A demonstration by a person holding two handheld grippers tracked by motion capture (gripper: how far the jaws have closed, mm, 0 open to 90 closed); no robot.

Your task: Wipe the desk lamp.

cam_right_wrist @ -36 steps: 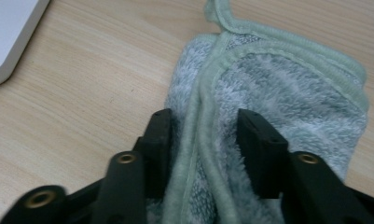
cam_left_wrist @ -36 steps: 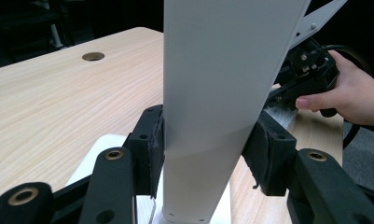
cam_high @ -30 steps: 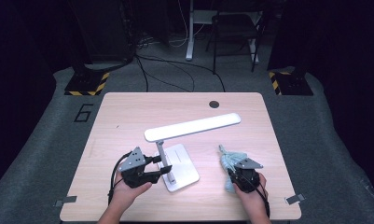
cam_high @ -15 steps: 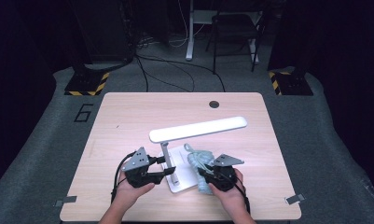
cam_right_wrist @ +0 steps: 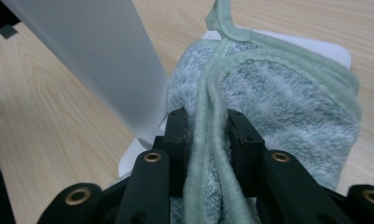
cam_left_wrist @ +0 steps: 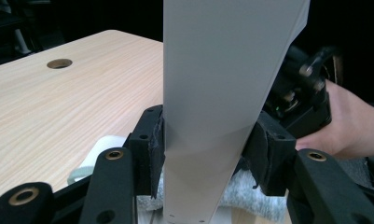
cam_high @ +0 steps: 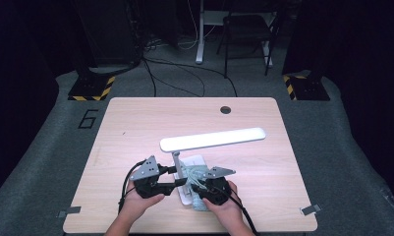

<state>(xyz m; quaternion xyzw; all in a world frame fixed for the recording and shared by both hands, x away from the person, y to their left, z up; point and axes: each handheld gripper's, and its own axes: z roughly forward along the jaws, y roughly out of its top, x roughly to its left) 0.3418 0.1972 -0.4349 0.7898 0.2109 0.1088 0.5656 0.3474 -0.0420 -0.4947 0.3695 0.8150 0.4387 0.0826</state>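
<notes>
**Lamp base wipe: items and risks**

At the near edge of the table [cam_high: 135, 123] we list one white desk lamp: flat base [cam_high: 197, 160], upright post [cam_left_wrist: 222, 93], long head [cam_high: 211, 139] hanging level above the tabletop.

Item: left gripper [cam_high: 177, 181]. Its jaws are closed about halfway onto the post, one pad [cam_left_wrist: 155, 154] pressed to each side, steadying the lamp.

Item: right gripper [cam_high: 197, 184]. Its jaws stand narrow, pinching a folded green-grey cloth [cam_right_wrist: 278, 116] by its hemmed edge; the pads [cam_right_wrist: 177, 135] bite the fabric (they have just been easing open a little, the cloth between them all the while). The cloth lies on the base, just beside the foot of the post.

Risks, in our judgement:
- The pinch takes only the hem; if it slackens further, the cloth could slip free during a wiping stroke.
- A hard sideways push against the post could twist the lamp in the left jaws or skid the base across the table.
- The two grippers sit close together; a wide stroke could knock one against the other or catch a trailing cable.
- The head overhangs well out, so any tilt of the base would swing it.

Writing: a "6" [cam_high: 89, 119] marked on the floor past the table's far left corner. No brand is readable on lamp or cloth.
</notes>
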